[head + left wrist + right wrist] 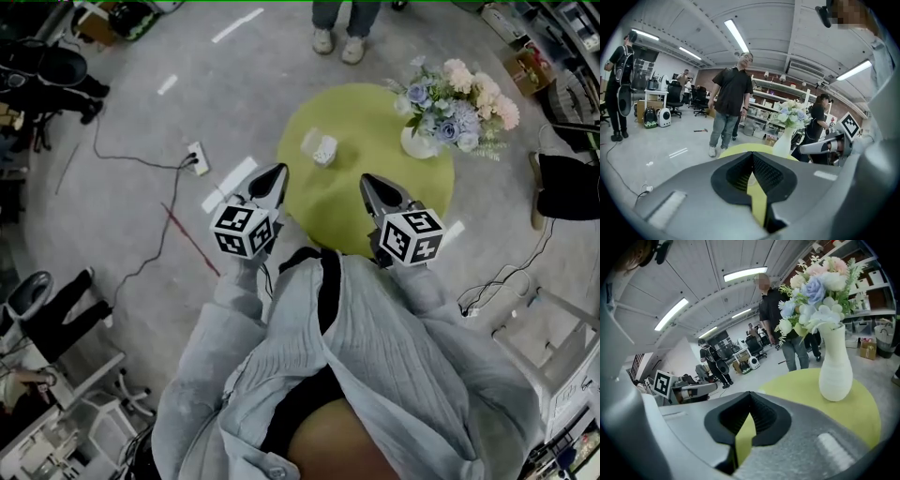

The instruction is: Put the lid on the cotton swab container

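Left gripper (277, 172) and right gripper (368, 180) are held side by side at the green table's (375, 202) near edge, jaws pressed together, empty; the cotton swab container (325, 150) is seen farther in, apart from both.

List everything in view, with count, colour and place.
table: one, yellow-green, before the person.
cotton swab container: one, clear, table's far left.
lid: one, clear, just left of the container.
vase: one, white, table's far right.
flowers: one bunch, pink, blue, white, in the vase.
power strip: one, white, floor left of table.
bystander: one, dark shirt, beyond the table.
left gripper: one, grey, shut, table's left edge.
right gripper: one, grey, shut, over the table.
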`<move>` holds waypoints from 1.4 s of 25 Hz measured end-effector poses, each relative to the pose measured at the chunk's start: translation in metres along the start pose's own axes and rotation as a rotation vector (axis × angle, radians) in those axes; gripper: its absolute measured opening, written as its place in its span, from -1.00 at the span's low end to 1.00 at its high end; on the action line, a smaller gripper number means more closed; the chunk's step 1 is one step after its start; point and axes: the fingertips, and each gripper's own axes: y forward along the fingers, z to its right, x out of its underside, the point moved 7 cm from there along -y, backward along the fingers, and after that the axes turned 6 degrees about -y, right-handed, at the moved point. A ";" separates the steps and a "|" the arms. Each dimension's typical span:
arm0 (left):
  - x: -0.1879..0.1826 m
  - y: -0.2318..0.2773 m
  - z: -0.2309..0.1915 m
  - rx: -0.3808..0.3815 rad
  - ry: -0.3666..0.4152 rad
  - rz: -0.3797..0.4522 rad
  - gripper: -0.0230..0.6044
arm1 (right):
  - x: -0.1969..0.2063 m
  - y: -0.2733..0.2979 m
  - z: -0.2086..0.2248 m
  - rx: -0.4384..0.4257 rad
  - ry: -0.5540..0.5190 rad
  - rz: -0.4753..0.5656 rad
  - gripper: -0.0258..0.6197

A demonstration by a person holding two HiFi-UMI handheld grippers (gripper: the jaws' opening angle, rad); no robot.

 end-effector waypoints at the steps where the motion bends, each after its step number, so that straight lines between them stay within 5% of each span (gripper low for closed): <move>1: -0.001 0.004 0.000 0.006 0.002 0.001 -0.87 | 0.002 0.000 0.001 0.005 0.005 -0.002 -0.92; 15: 0.007 0.045 -0.050 0.069 0.006 -0.110 -0.87 | 0.010 -0.001 -0.001 0.133 0.068 0.026 -0.92; 24: 0.003 0.090 -0.073 0.218 0.079 -0.251 -0.87 | 0.014 0.009 -0.005 0.291 0.162 0.052 -0.92; 35: -0.001 0.121 -0.079 0.348 0.092 -0.312 -0.87 | 0.017 0.016 -0.008 0.404 0.213 0.077 -0.92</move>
